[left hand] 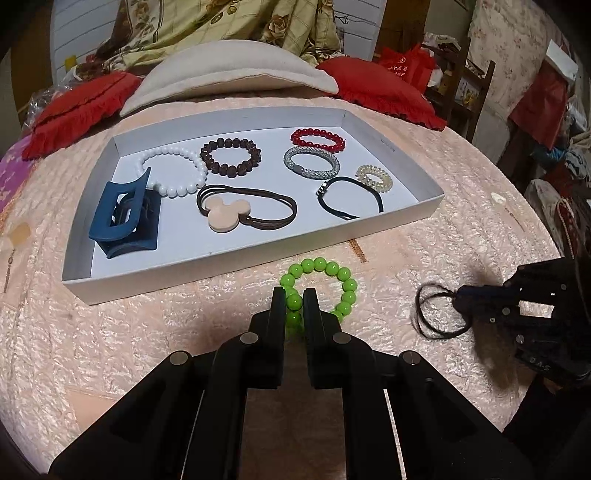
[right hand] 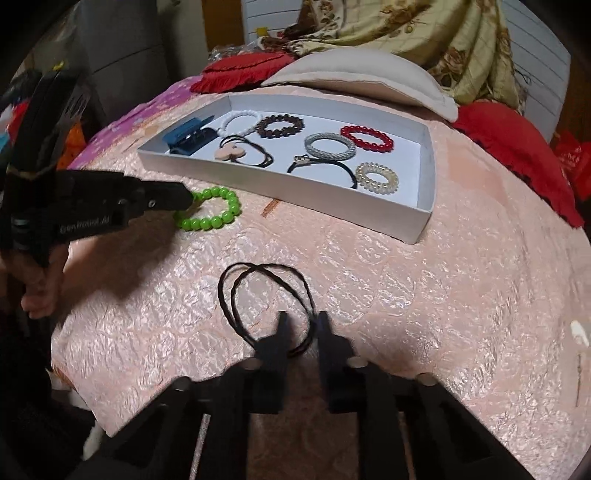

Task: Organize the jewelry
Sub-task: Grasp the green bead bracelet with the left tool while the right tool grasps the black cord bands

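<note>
The green bead bracelet (left hand: 320, 288) is seen lying on the pink quilted bedspread (left hand: 184, 332), just in front of the near wall of the white tray (left hand: 255, 264); its near-left beads are pinched between the closed fingers of the left gripper (left hand: 294, 295), a grip confirmed from the side in the right wrist view, where the black jaws are seen clamped on the ring's edge; to the right of it, well apart from the tray, the thin black double-loop hair tie (right hand: 264, 306) is laid on the same bedspread; the right gripper (right hand: 303, 321) is set over the tie's near side, blurred in its own view so that a gap appears between the fingers, yet in the left wrist view its tips are seen brought together on the band, so the tie is taken as gripped; inside the tray are kept a blue claw clip (left hand: 125, 214), a white bead bracelet (left hand: 171, 171), a brown bead bracelet (left hand: 231, 157), a red bead bracelet (left hand: 317, 138), a silver mesh bangle (left hand: 311, 161), a clear spiral hair tie (left hand: 373, 176), a black hair tie with a metal charm (left hand: 351, 197) and a brown hair tie with a mouse-head ornament (left hand: 227, 214); behind the tray, a beige pillow (left hand: 236, 75) is flanked by red fringed cushions (left hand: 77, 107), with a floral quilt (left hand: 229, 22) heaped beyond.
</note>
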Action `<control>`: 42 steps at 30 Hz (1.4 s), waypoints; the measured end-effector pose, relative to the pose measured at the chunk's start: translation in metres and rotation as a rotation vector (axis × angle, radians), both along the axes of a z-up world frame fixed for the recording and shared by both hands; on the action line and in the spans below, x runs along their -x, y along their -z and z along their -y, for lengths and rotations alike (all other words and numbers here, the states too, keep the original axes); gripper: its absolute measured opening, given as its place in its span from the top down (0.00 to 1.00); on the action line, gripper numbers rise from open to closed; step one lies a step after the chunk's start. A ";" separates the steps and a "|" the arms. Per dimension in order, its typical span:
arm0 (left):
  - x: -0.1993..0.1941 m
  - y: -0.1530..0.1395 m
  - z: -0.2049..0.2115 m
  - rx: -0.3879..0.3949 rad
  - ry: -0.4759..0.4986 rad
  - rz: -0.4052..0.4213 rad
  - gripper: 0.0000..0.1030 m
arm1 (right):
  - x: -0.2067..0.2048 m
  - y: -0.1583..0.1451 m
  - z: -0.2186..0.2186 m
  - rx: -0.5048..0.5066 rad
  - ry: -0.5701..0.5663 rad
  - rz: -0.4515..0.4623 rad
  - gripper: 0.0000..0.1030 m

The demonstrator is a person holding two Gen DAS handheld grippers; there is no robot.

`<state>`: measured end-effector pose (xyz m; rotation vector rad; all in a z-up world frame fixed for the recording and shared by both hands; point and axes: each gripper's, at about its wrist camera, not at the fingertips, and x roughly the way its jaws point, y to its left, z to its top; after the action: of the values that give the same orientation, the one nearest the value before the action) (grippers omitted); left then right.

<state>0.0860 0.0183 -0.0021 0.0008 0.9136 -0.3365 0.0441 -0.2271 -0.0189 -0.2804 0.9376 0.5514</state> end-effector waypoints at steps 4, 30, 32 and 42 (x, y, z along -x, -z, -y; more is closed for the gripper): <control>0.001 -0.003 -0.003 0.014 -0.005 0.006 0.93 | 0.002 -0.005 0.002 0.001 0.015 0.039 0.97; 0.001 -0.029 -0.029 0.126 -0.043 0.033 0.93 | -0.004 -0.031 0.010 -0.180 0.092 0.108 0.97; 0.001 -0.028 -0.028 0.121 -0.043 0.033 0.93 | -0.005 -0.031 0.009 -0.180 0.094 0.108 0.97; 0.001 -0.024 -0.025 0.105 -0.040 0.025 0.93 | -0.006 -0.026 -0.002 -0.166 0.080 0.092 0.97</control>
<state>0.0852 0.0432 0.0224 -0.1100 0.8693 -0.3462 0.0498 -0.2254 0.0075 -0.1178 0.8051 0.5352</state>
